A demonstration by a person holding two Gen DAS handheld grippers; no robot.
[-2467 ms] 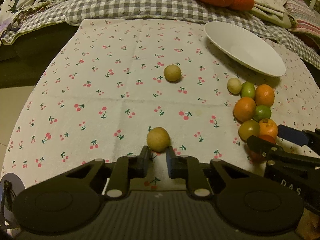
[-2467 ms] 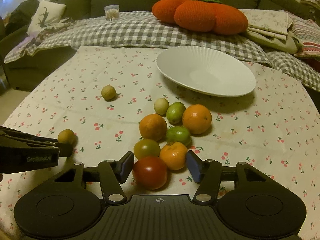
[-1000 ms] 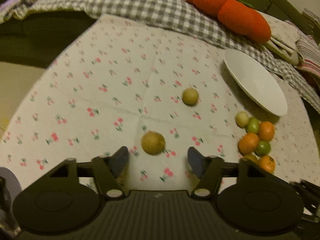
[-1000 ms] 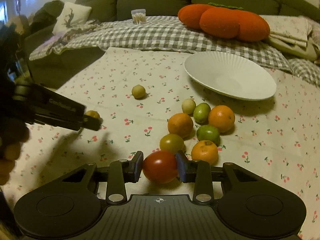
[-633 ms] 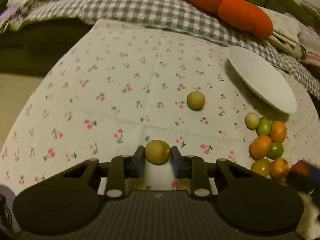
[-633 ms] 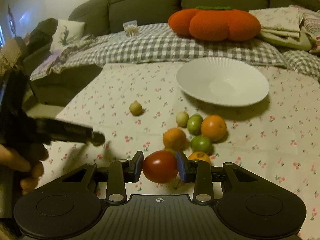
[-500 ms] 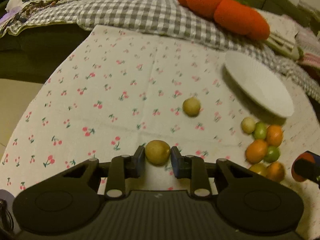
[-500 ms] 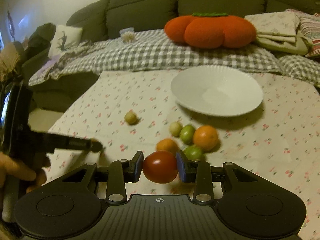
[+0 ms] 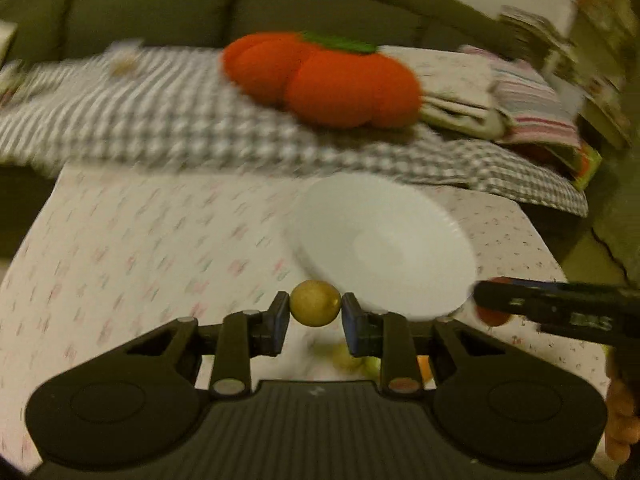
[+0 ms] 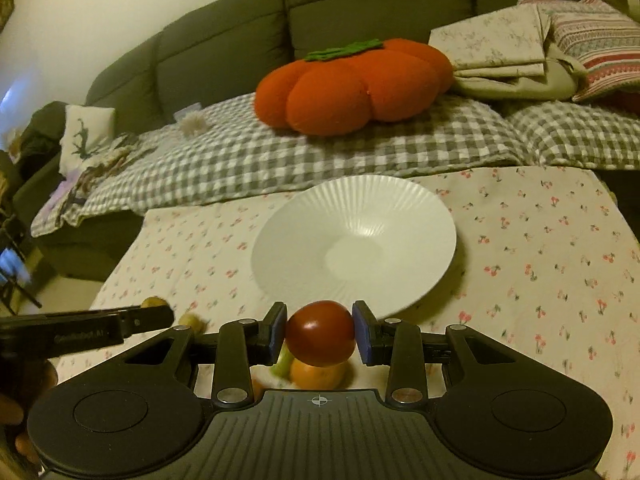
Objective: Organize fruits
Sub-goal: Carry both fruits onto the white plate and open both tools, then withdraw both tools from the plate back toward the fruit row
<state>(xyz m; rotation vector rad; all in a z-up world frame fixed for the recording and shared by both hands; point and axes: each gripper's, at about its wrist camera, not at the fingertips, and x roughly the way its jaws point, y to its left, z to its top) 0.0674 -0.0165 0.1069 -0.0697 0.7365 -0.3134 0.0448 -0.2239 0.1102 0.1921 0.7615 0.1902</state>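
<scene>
My left gripper (image 9: 315, 318) is shut on a small yellow-brown fruit (image 9: 315, 303) and holds it in the air just before the near rim of the white plate (image 9: 400, 216). My right gripper (image 10: 320, 332) is shut on a red tomato (image 10: 321, 333), lifted near the plate's (image 10: 360, 208) front rim. The plate is empty. The left gripper shows at the left of the right wrist view (image 10: 152, 316). The right gripper with the tomato shows at the right of the left wrist view (image 9: 492, 312). Loose oranges and green fruits (image 10: 316, 374) lie on the cloth below the grippers, mostly hidden.
The table has a white cherry-print cloth (image 10: 540, 260). Behind it is a sofa with a grey checked blanket (image 10: 320, 160), an orange pumpkin cushion (image 10: 352, 88) and folded bedding (image 10: 520, 52). The left wrist view is motion-blurred.
The left gripper closed on the yellow-brown fruit, the right on the tomato. Both lifted their fruit off the cloth and moved toward the plate.
</scene>
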